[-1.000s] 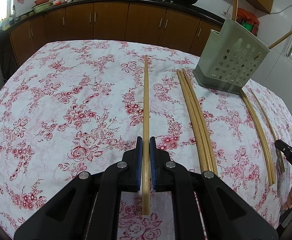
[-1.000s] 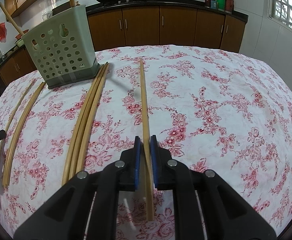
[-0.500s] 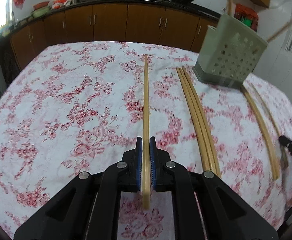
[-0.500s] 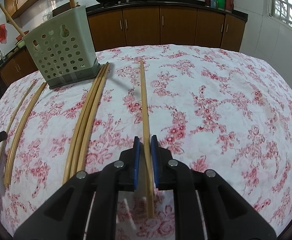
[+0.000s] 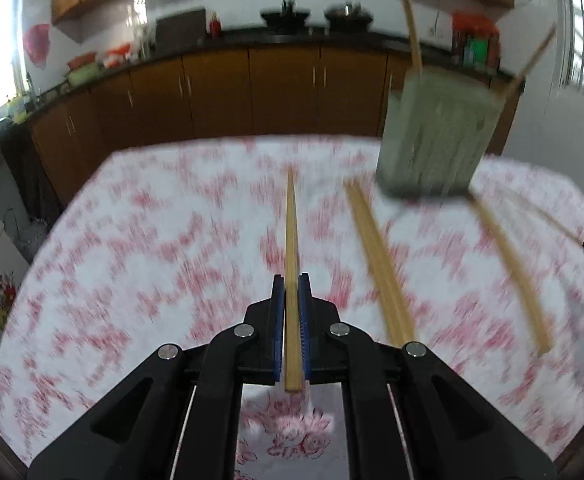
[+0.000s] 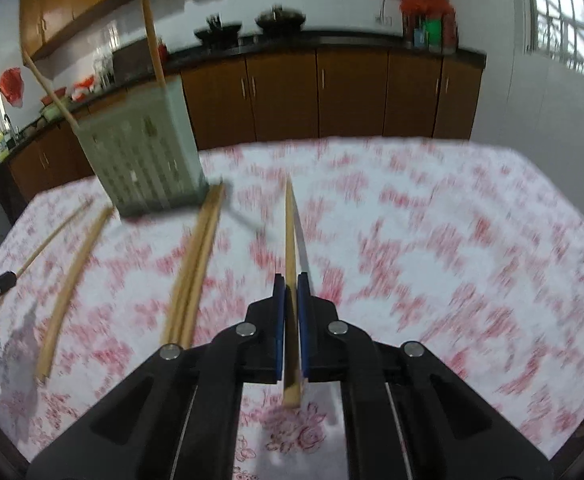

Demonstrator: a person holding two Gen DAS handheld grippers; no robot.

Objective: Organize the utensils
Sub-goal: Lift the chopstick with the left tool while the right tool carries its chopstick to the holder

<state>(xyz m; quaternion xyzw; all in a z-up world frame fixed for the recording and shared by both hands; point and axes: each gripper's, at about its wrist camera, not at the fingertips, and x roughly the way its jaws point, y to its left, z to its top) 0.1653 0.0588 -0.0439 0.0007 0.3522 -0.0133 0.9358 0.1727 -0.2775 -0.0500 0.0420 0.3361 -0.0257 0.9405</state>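
We hold one chopstick (image 5: 292,264) clamped in our left gripper (image 5: 292,312) and another chopstick (image 6: 291,264) in our right gripper (image 6: 291,312), both pointing away lengthwise, with the green holder (image 5: 432,136) standing far on the tabletop (image 5: 152,240), between our hands.

Bamboo chopsticks and perforated green holder (image 5: 432,136) on floral cloth.
1 chopstick (image 5: 292,248) was clamped lengthwise; 1 bundle (image 5: 380,264) lay flat beside the upright holder.
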